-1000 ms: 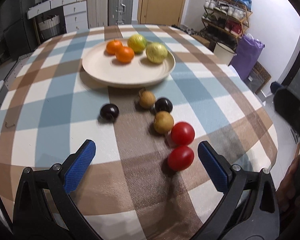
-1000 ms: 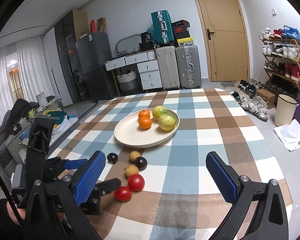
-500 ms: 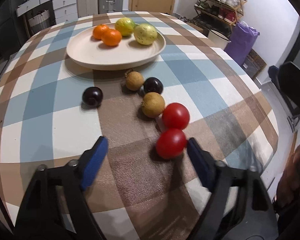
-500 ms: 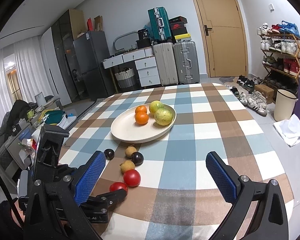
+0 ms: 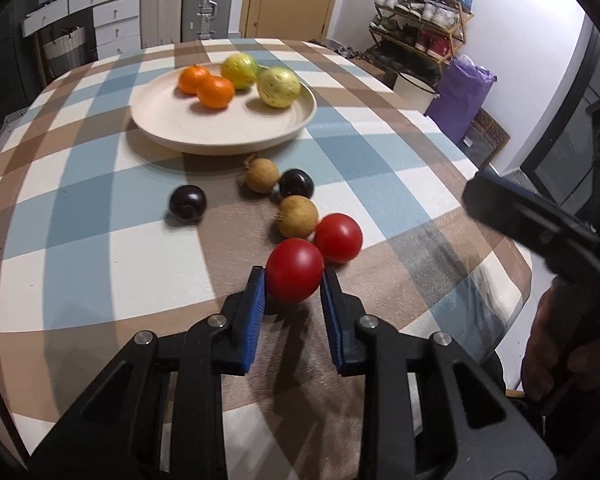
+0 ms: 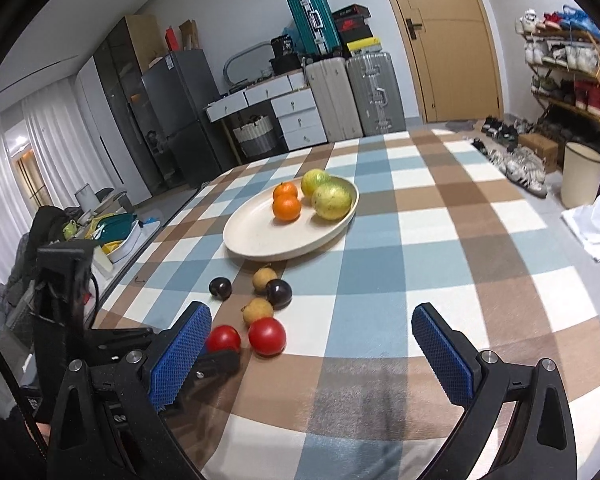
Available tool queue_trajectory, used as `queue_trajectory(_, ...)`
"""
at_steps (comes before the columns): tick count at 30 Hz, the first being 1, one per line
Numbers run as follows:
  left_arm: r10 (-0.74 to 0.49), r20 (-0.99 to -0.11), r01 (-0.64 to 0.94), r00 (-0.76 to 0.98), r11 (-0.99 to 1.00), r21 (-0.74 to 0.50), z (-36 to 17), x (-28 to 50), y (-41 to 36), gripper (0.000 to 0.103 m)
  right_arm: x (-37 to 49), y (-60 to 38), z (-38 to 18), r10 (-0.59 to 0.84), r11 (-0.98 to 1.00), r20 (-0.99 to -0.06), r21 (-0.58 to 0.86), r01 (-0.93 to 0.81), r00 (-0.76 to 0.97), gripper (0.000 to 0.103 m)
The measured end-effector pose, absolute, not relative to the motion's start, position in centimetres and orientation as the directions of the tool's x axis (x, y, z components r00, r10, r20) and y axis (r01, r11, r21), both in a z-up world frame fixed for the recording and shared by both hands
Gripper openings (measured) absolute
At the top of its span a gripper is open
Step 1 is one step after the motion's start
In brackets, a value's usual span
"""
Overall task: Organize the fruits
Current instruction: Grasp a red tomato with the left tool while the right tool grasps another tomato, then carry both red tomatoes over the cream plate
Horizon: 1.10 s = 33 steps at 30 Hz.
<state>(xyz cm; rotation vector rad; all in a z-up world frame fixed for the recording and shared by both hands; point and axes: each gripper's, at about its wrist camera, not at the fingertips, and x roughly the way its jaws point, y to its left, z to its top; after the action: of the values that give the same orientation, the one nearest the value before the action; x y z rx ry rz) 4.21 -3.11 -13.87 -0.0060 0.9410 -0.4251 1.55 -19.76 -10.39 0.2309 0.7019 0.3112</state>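
So there's this big table (image 6: 440, 240) with a blue, brown and white checked cloth, and the cream plate (image 5: 228, 136) sits toward its far edge, a bit left of the middle. On the plate's far side are two yellow-green fruits (image 5: 279, 87) and two oranges (image 5: 215, 91), all bunched close together. The rest of the fruit is loose on the cloth between the plate and the near edge. The left gripper (image 5: 293, 280) has its jaws pulled in snug on the near red tomato (image 5: 295, 275), blue pads (image 5: 258, 293) pressed against both sides of it. I can't tell if the tomato is off the cloth or still resting on it. The second red tomato (image 5: 338, 237) is just beside it, maybe touching, and it touches a tan round fruit (image 5: 297, 216) behind it. Further back another tan one (image 5: 262, 173) sits against a dark plum (image 5: 296, 184), and a second dark plum (image 5: 187, 202) lies off on its own to the left. The right gripper (image 6: 312, 354) hangs over the near edge with its jaws spread wide apart, nothing between them and touching nothing.
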Motion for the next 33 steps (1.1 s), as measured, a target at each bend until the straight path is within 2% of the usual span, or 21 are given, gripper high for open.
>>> queue_trajectory(4,-0.311,-0.769,0.323,0.558,0.935,-0.144,-13.1,3.8,-1.9,0.025,2.3,-19.4,-11.2,0.352,0.931,-0.629,0.313,-0.189,0.693,0.102)
queue_trajectory(17,-0.311,-0.742,0.253,0.594,0.948,-0.195,-12.4,3.5,2.1,0.025,3.9,-16.5,-13.7,0.341,0.94,-0.716,0.252,-0.229,0.609,0.102)
queue_trajectory(30,-0.296,-0.74,0.211,0.604,0.955,-0.21,-12.4,3.2,4.0,0.025,5.1,-13.7,-14.7,0.298,0.949,-0.753,0.165,-0.27,0.586,0.101)
queue_trajectory(33,-0.296,-0.738,0.207,0.607,0.955,-0.213,-12.2,3.3,4.2,0.025,5.2,-13.2,-14.7,0.297,0.947,-0.755,0.153,-0.282,0.585,0.098)
